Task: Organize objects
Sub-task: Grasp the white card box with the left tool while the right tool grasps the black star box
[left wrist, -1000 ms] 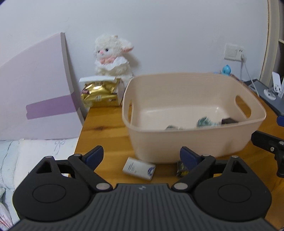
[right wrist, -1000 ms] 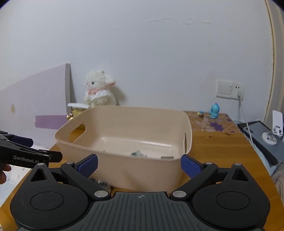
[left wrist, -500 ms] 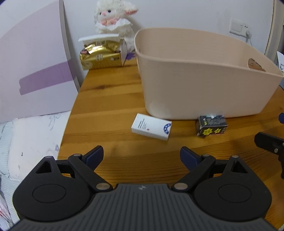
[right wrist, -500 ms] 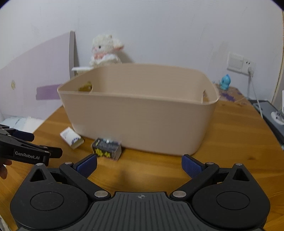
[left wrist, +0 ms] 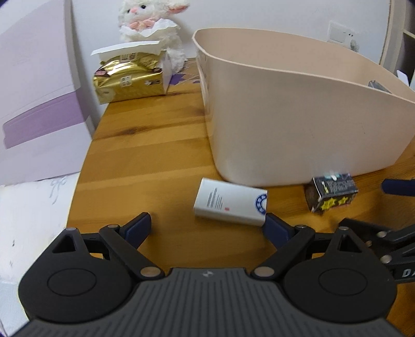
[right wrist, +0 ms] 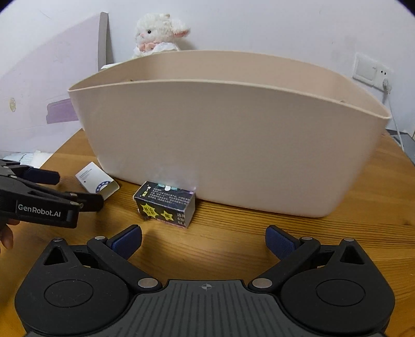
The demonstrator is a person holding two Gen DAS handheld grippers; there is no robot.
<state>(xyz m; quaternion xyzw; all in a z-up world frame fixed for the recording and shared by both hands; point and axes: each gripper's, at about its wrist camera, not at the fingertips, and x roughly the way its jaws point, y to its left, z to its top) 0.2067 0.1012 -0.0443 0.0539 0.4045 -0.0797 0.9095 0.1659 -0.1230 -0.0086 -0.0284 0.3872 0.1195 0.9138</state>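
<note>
Two small things were left out on the wooden table (left wrist: 145,160), both lying just in front of the beige tub (right wrist: 233,134): a white box (left wrist: 229,202) and, to its right, a dark box with yellow stars (right wrist: 166,204). From this low angle the tub's inside was almost wholly hidden, so I could not tell how much had been put away.

The left gripper (left wrist: 207,226) hung low over the white box with its fingers spread wide and empty. The right gripper (right wrist: 203,239) was just as open, facing the dark box.

Behind the tub, against a pale wall, sat a plush lamb (left wrist: 150,20) and a gold packet (left wrist: 129,77). A lilac board (left wrist: 39,103) leaned at the left, and a wall socket (right wrist: 368,71) showed at the right.
</note>
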